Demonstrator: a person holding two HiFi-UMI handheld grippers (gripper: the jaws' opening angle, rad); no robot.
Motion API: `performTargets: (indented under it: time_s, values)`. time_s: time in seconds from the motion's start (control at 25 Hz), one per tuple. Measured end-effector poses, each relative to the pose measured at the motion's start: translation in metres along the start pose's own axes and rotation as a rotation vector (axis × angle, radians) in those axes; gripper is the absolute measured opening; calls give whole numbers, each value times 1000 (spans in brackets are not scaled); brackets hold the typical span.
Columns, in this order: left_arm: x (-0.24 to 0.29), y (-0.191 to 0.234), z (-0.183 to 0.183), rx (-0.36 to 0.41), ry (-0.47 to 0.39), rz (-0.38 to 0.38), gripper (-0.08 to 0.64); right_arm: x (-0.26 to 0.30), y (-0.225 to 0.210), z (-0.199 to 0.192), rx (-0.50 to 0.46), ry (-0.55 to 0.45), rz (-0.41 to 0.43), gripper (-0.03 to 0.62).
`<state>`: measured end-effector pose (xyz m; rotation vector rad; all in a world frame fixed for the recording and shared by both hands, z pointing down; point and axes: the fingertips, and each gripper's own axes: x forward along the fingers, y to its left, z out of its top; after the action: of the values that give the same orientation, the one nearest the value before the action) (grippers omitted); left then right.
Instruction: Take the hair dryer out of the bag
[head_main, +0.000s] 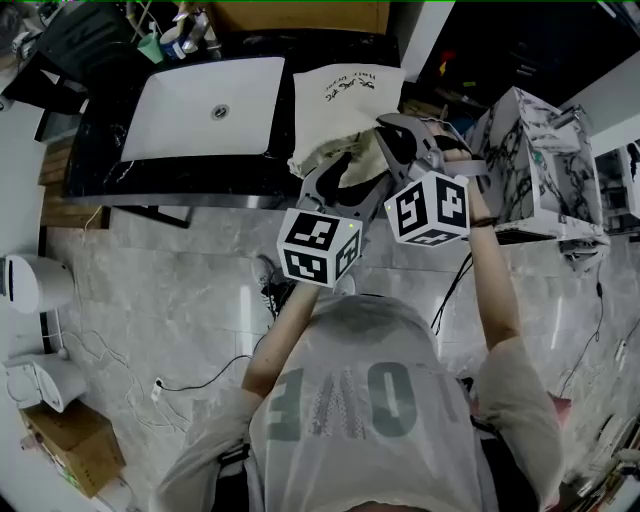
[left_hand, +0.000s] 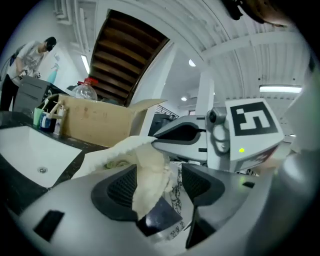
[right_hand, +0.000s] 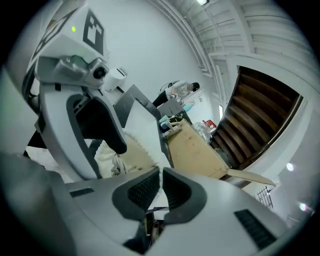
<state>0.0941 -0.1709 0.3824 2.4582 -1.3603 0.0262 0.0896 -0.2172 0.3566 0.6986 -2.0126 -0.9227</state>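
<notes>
A cream cloth bag (head_main: 345, 95) lies on the black counter (head_main: 110, 175) right of the sink. Both grippers are at its near, open end. My right gripper (head_main: 392, 135) is shut on the bag's cloth rim and holds it lifted; the right gripper view shows its pads (right_hand: 150, 187) pressed together on thin fabric (right_hand: 132, 150). My left gripper (left_hand: 159, 187) stands open, a flap of the bag (left_hand: 147, 175) hanging between its jaws against the left pad. A dark thing with a white label (left_hand: 160, 216) shows under the flap. I cannot tell whether it is the hair dryer.
A white sink (head_main: 205, 105) fills the counter's left part. A marbled box (head_main: 540, 170) stands to the right. A cardboard box (left_hand: 95, 122) and bottles sit at the counter's back. Cables (head_main: 450, 290) trail on the floor; a white appliance (head_main: 35, 285) is at far left.
</notes>
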Motion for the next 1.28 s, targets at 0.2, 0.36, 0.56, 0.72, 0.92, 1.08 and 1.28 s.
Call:
performTargets:
  time_s: [0.2,0.36,0.56,0.72,0.92,1.08,1.28]
  values:
    - [26,23,-7,52,46,65,304,-2,-1,0,22,-11,-3,43]
    - [46,42,-6,58,55,107,304,-4,-1,-1,42,-15,-11,43]
    - [65,58,-16,85,164,136,304,-9,-4,11,137,-91,-1,43]
    - [77,62,-15,107,189,168,304,-13,-8,11,155,-106,-6,43]
    - [79,54,-6,128,186,151,304,-18,-17,13,259,-171,-27,43]
    - [92,49,-21,260,317,91,304,-19,-22,11,314,-197,-23,43]
    - [99,79,-15,225,323,191,307,-19,-23,11,321,-205,-24,43]
